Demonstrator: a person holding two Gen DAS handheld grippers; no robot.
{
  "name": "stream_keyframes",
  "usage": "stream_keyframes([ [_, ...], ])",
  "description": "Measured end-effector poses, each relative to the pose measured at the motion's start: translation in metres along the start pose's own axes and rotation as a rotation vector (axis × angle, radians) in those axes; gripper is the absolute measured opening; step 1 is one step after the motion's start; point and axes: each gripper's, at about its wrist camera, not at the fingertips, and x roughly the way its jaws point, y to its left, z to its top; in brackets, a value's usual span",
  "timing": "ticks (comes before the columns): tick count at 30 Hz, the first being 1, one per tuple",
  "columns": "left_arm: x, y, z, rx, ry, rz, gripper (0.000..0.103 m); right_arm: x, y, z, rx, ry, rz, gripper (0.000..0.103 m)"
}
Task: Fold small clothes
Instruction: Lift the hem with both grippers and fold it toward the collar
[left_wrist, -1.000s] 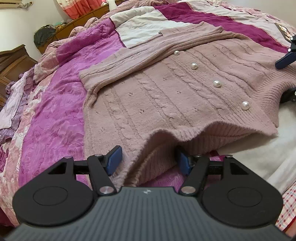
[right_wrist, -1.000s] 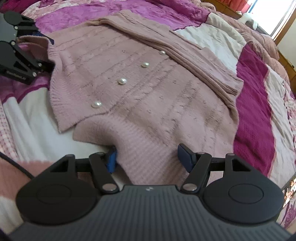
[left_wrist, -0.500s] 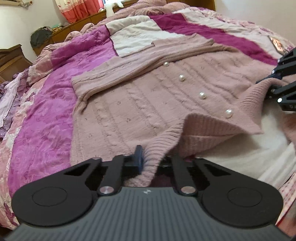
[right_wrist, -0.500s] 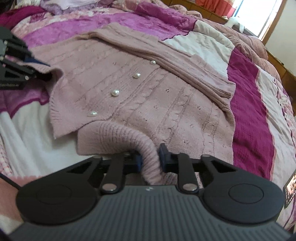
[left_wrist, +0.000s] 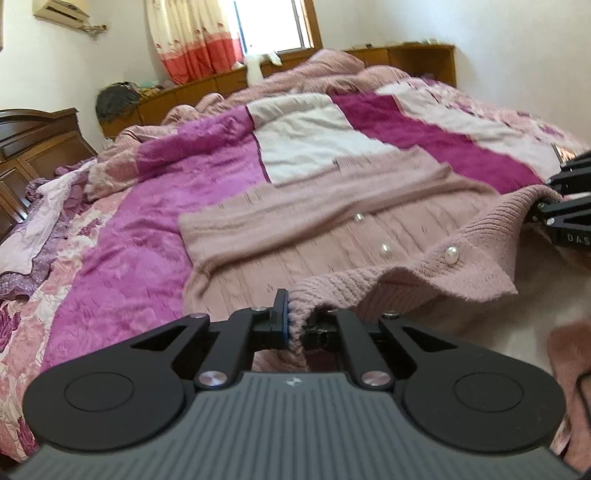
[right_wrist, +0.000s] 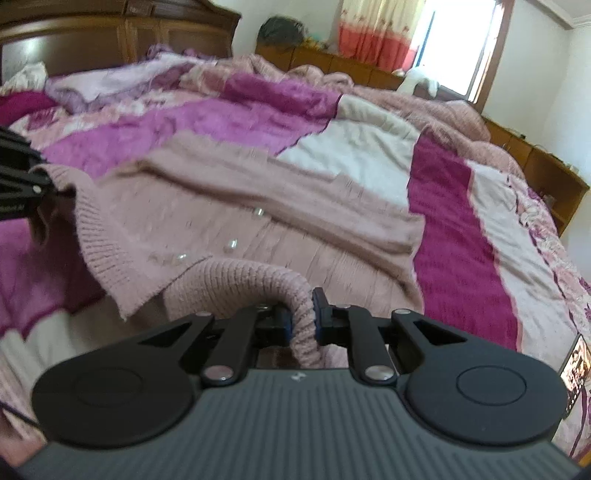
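A dusty-pink knitted cardigan (left_wrist: 332, 236) with pearl buttons (left_wrist: 451, 254) lies on the bed, sleeves folded across its chest. My left gripper (left_wrist: 295, 325) is shut on the ribbed hem (left_wrist: 369, 284) at one corner and holds it lifted. My right gripper (right_wrist: 302, 317) is shut on the other hem corner (right_wrist: 258, 277), also lifted. The cardigan (right_wrist: 258, 206) also shows in the right wrist view. The right gripper (left_wrist: 565, 206) shows at the right edge of the left view, the left gripper (right_wrist: 18, 188) at the left edge of the right view.
The bed is covered by a pink, magenta and cream patchwork quilt (left_wrist: 147, 221). A wooden headboard (right_wrist: 110, 33) and low wooden cabinets (left_wrist: 406, 59) line the walls. A crumpled lilac garment (left_wrist: 33, 229) lies near the headboard. A phone (right_wrist: 574, 362) lies on the quilt at right.
Both grippers closed on the cardigan's hem, then lifted it. The hem now hangs raised between them and both views have tilted up toward the far end of the bed.
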Motion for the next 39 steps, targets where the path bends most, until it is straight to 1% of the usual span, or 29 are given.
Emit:
stream_keyframes([
  [9,0.002,0.011,0.022,-0.057,-0.040,0.035,0.006,0.007,-0.011,0.014,0.043,-0.038,-0.012,0.014],
  [15,0.008,0.019,0.037,-0.097,-0.057,0.058,0.005,0.009,-0.016,0.027,0.069,-0.089,-0.022,0.013],
  [24,0.019,0.033,0.074,-0.099,-0.144,0.098,0.005,0.021,-0.022,0.059,0.051,-0.166,-0.060,0.013],
  [29,0.037,0.038,0.101,-0.080,-0.190,0.131,0.005,0.032,-0.029,0.081,0.050,-0.204,-0.079,0.013],
  [33,0.054,0.045,0.123,-0.077,-0.222,0.161,0.005,0.049,-0.034,0.101,0.036,-0.224,-0.092,0.013],
  [39,0.097,0.057,0.153,-0.099,-0.221,0.180,0.005,0.088,-0.041,0.123,0.012,-0.223,-0.123,0.013],
])
